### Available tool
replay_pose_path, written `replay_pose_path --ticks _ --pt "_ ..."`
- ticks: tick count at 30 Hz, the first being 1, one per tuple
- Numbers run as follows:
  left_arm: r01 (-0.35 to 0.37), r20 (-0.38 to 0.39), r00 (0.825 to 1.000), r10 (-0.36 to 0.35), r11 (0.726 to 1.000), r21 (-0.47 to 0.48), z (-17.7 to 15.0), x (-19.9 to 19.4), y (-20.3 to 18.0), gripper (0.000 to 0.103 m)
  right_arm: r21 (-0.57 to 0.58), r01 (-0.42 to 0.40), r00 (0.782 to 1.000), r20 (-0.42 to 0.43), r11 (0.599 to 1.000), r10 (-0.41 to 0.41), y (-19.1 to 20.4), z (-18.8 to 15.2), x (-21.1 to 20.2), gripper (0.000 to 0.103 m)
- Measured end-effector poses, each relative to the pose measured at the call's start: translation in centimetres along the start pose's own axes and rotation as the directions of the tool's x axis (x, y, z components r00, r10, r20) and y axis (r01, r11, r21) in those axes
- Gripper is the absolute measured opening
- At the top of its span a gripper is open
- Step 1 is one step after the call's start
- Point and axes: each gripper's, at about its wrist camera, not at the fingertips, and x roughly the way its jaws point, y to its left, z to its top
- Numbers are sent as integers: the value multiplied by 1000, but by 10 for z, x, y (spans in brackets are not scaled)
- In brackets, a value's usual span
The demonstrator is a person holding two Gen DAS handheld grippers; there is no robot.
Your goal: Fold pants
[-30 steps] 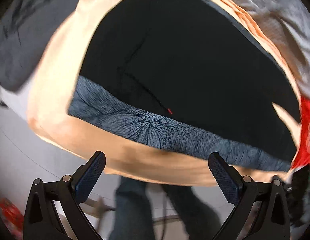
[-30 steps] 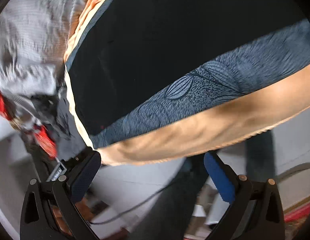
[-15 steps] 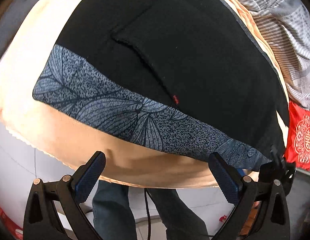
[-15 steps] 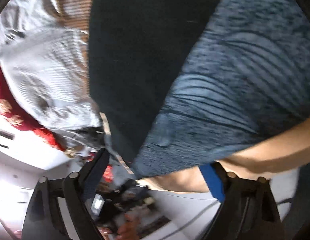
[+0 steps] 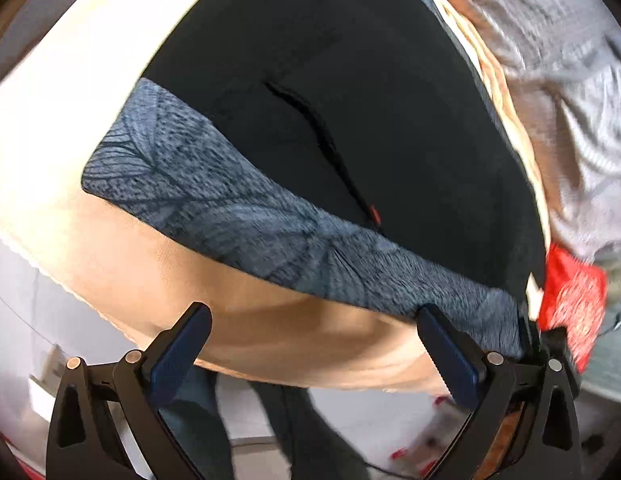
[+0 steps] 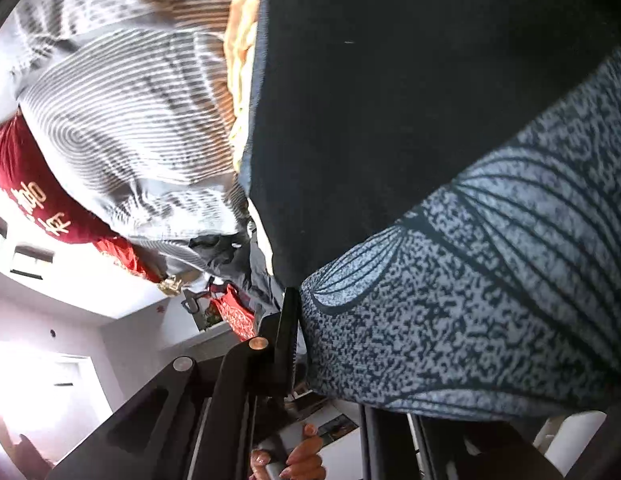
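Black pants (image 5: 350,92) with a blue-grey leaf-patterned waistband (image 5: 270,232) lie flat on a cream-covered bed (image 5: 270,340). A pocket slit with a small red tag sits near the waistband. My left gripper (image 5: 310,348) is open and empty, just short of the bed's near edge below the waistband. In the right wrist view the waistband (image 6: 490,288) fills the frame and drapes over my right gripper (image 6: 306,336). Its jaws have come together on the waistband's corner; the right finger is hidden under the cloth.
Grey striped bedding (image 5: 570,100) is bunched beside the pants, also in the right wrist view (image 6: 122,120). A red cloth (image 5: 570,300) lies at the bed's corner. The person's legs (image 5: 294,432) stand at the bed's edge on a pale floor.
My right gripper went from open and off the bed edge to the waistband's corner and shut on it. My left gripper stayed open and drifted slightly along the waistband.
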Motion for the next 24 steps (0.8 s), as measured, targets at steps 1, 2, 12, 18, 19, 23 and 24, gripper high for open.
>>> replay_pose_path --ticks 1,2,12,18,19,23,24 --pt "21 8 1000 -21 999 -27 3 -1 3 103 -5 -1 1000 -6 1000 1 8 0 3 10" --pt "33 12 999 -32 998 -45 6 -1 4 103 -14 3 1000 -12 1000 -3 10 1 1 10" --pt "177 43 984 -172 957 -230 34 -1 22 51 -40 65 997 -49 997 -67 35 2 25 10" --pt "121 65 991 -113 986 -119 43 -32 13 20 -63 155 987 -40 986 -158 34 7 18 10" --pt "109 71 992 -104 990 -85 43 -36 7 20 -78 176 983 -35 981 -179 40 7 17 10" --pt "79 107 990 -87 994 74 53 -68 -30 20 -149 217 975 -6 965 -221 72 14 15 10" --pt "79 119 989 -92 991 106 57 -75 -38 20 -177 225 974 7 958 -227 86 19 16 10"
